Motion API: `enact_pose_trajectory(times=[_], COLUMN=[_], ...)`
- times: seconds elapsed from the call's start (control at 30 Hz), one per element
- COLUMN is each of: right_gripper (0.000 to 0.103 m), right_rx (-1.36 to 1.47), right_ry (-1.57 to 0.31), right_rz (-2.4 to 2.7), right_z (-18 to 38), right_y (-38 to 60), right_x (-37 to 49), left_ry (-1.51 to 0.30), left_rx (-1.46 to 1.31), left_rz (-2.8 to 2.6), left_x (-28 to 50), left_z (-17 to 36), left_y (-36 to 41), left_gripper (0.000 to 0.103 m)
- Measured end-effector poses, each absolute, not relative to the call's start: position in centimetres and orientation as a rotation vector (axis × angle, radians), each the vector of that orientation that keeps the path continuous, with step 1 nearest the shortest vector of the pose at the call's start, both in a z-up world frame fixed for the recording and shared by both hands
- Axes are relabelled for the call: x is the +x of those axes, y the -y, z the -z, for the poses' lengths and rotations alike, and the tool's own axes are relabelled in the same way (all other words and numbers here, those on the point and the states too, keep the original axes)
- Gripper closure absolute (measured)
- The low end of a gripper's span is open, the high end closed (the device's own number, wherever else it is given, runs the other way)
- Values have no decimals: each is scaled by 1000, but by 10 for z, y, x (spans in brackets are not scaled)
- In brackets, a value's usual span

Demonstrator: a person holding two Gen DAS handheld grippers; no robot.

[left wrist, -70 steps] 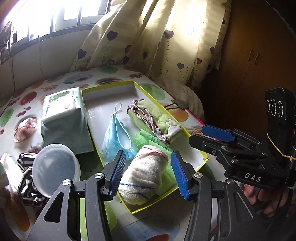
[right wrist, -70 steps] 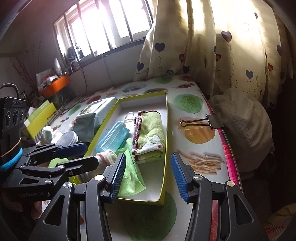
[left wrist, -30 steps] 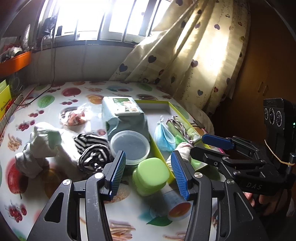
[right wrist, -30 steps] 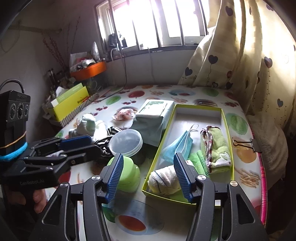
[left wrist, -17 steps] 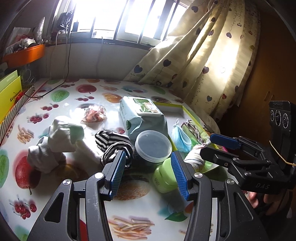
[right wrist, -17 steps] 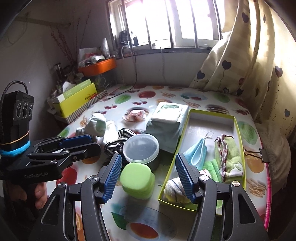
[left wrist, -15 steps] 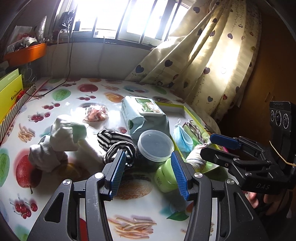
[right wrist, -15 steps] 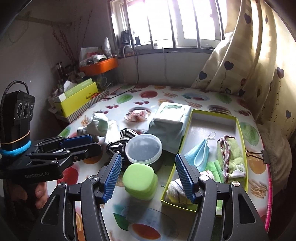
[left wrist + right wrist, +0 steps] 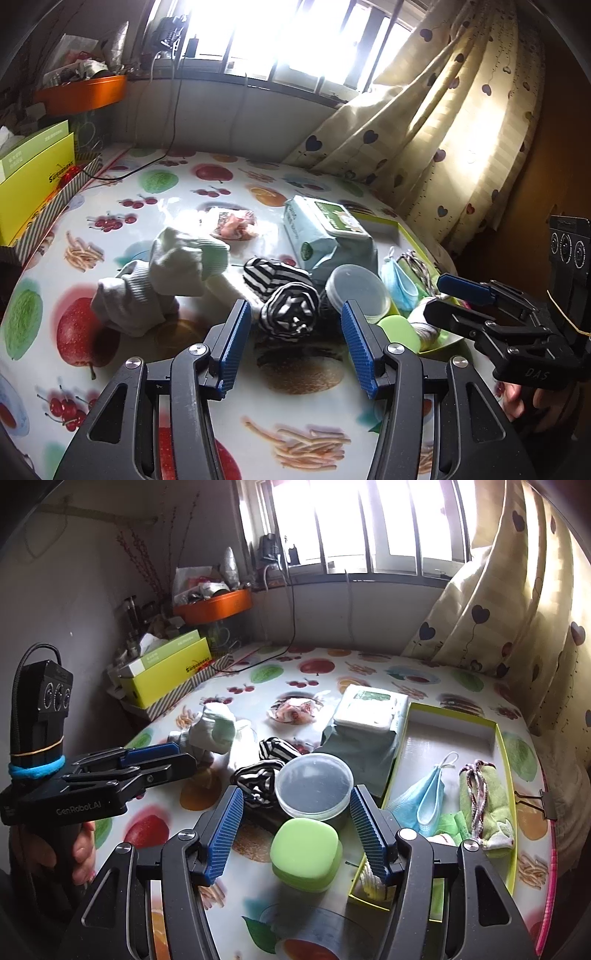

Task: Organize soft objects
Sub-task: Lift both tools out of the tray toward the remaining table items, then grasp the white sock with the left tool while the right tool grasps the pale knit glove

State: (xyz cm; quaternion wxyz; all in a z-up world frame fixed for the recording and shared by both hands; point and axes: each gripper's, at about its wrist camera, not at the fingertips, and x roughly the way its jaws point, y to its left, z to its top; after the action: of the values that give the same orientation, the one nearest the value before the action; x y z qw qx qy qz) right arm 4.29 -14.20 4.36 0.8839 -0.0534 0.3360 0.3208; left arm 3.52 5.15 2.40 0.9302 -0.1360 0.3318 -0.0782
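Both the left gripper (image 9: 293,345) and the right gripper (image 9: 295,832) hang spread and empty, and with the striped socks (image 9: 288,308) lying on the table touching the plastic tub (image 9: 356,293), a careless grab could knock it or snag only one sock.

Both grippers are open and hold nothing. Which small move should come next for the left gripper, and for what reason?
Probably ease the left gripper forward and down onto the striped roll. Its jaws stand open and empty, and the roll lies on the table straight ahead, just beyond the fingertips. It is a soft thing not yet in the yellow-green box, where the blue mask already lies.
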Motion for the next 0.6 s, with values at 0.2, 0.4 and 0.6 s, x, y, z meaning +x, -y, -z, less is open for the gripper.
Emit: enact_pose_trajectory(times=[0.2, 0.4, 0.6], right_gripper=[43, 43, 43], right_rx=[-122, -138, -147], right_ry=[-702, -713, -726], right_rz=[-698, -732, -763], right_z=[-42, -40, -37], right_y=[130, 112, 92], right_x=[47, 51, 58], left_ry=[-677, -665, -667], left_rx=[-306, -327, -340], left_rz=[108, 55, 16], left_x=[35, 34, 35], left_z=[-21, -18, -12], left_y=[-72, -95, -113], left_gripper=[51, 51, 51])
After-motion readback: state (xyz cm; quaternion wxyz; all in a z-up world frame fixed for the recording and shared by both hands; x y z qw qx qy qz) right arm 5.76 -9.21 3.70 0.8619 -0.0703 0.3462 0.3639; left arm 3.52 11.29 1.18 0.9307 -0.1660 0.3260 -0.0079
